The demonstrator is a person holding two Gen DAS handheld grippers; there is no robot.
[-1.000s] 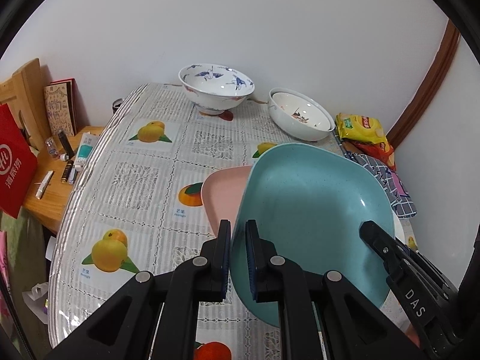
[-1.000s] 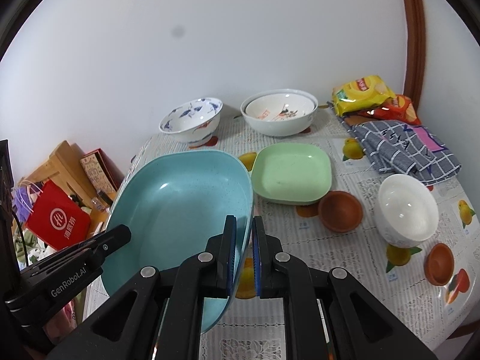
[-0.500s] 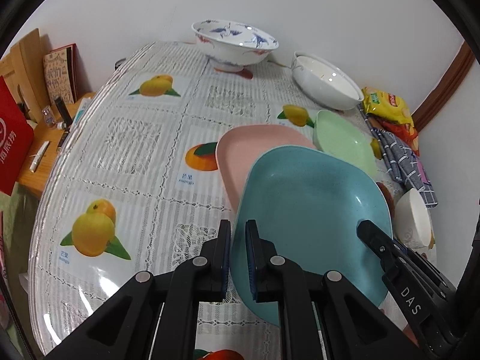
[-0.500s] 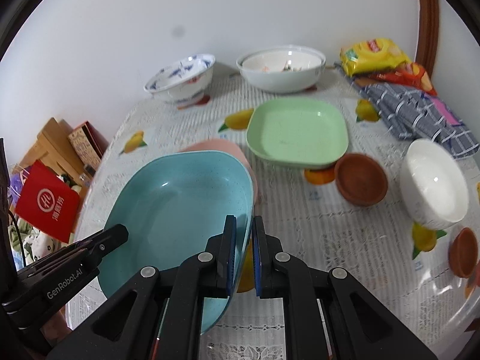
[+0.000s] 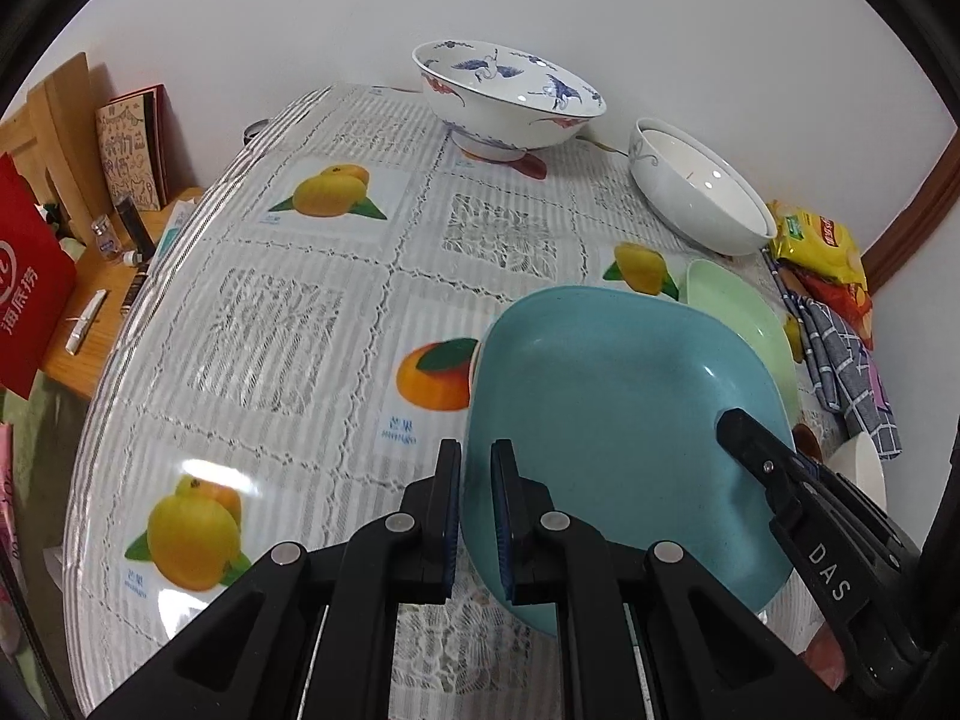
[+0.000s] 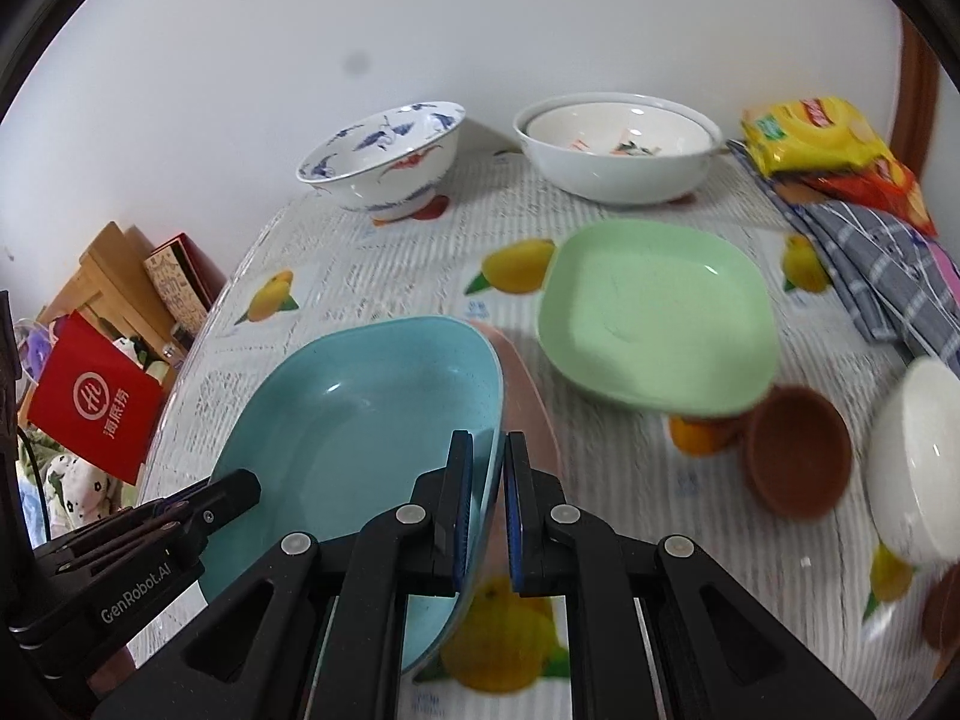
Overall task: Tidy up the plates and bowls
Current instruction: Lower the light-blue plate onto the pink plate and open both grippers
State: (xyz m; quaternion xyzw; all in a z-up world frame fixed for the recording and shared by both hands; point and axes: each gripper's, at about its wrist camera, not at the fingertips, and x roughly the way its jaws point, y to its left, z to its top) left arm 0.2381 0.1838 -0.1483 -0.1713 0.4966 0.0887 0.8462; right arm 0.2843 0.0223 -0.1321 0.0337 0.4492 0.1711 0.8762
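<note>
A teal square plate is held by both grippers just above a pink plate, which is mostly hidden beneath it. My left gripper is shut on the teal plate's left rim. My right gripper is shut on its right rim. A green plate lies to the right on the table. A blue-patterned bowl and a white bowl stand at the back.
Two brown saucers, a small white bowl, a grey checked cloth and snack packets lie at the right. A side table with a red bag and books stands left of the table edge.
Both grippers have lowered the teal plate over the pink plate, which now shows much less. The views have swung lower and closer to the table.
</note>
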